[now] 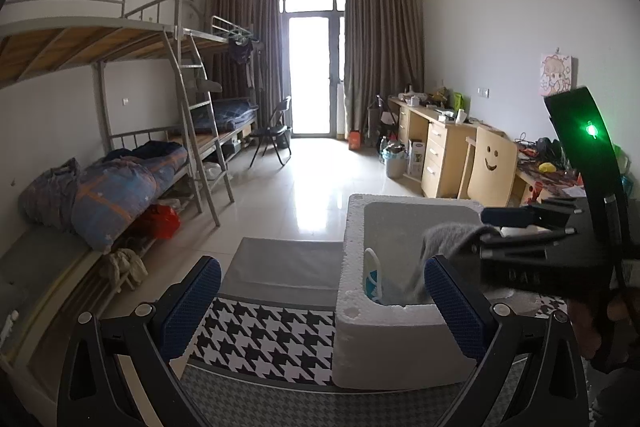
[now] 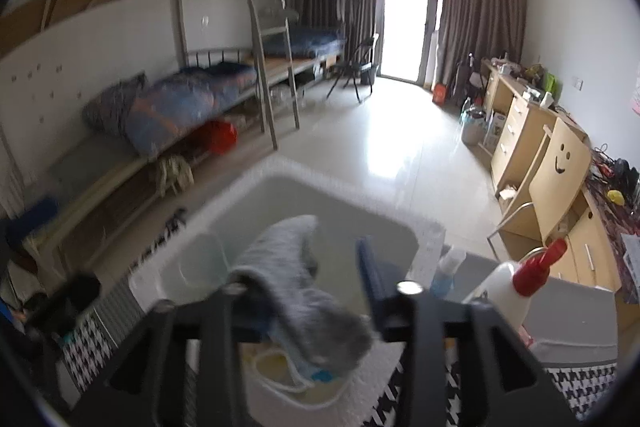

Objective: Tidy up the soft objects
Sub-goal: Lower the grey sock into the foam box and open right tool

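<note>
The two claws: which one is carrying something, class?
The right claw, clamped on a grey sock over the white foam box. The left claw is open and holds nothing.

both wrist views face the window, close over the foam box.

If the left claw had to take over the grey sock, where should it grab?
Grip the free end of the grey sock that hangs down into the foam box, coming from the left, since the right claw pinches its upper end from the right side.
</note>
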{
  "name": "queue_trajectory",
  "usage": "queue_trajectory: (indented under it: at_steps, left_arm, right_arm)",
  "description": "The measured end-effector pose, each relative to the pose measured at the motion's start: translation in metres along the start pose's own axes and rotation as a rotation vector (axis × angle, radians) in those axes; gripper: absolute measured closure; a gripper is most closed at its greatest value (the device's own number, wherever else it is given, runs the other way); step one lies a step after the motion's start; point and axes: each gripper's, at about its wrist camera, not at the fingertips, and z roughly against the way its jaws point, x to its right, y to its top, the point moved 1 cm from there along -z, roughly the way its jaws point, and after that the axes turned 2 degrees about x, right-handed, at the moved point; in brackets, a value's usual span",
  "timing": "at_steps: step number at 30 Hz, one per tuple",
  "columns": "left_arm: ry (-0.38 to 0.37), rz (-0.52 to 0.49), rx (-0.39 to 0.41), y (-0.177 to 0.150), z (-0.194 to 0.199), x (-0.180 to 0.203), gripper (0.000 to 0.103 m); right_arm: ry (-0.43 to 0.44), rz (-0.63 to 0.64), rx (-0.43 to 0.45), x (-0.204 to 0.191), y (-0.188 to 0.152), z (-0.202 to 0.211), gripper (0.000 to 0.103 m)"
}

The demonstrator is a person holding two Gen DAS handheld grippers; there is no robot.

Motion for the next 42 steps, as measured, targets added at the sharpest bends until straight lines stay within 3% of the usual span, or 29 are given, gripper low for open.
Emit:
queue_trajectory:
  at_steps: [1,5,10,17,24,35,39,42]
  left_arm:
    - [0.000,-0.001,-0.001,0.000,0.000,0.001,0.001]
    - [-0.002,0.020,0.005,-0.001,0.002,0.000,0.001]
    - [-0.005,0.014,0.004,-0.001,0.005,0.003,0.001]
    - [-0.016,0.013,0.001,-0.002,0.007,0.005,0.001]
    - [-0.017,0.009,0.000,-0.006,0.013,0.007,0.001]
    - [-0.025,0.002,0.010,-0.006,0.023,0.012,0.001]
    - [-0.024,0.001,0.007,-0.007,0.025,0.014,0.001]
    - [-0.026,0.001,0.004,-0.007,0.026,0.015,0.001]
  right_arm:
    - [0.000,0.009,-0.008,0.000,-0.002,0.001,0.045]
    - [-0.003,0.047,-0.038,-0.004,-0.010,0.008,0.038]
    - [0.000,0.114,-0.034,-0.011,-0.016,0.020,0.035]
    - [0.013,0.086,-0.055,0.004,-0.018,0.022,0.034]
    - [0.027,0.014,-0.023,0.013,-0.010,0.032,0.034]
    - [-0.059,0.033,-0.094,0.021,0.010,0.011,0.032]
    - [0.006,-0.041,-0.096,0.031,0.013,0.015,0.032]
    - [0.009,0.001,-0.134,0.025,0.014,0.011,0.031]
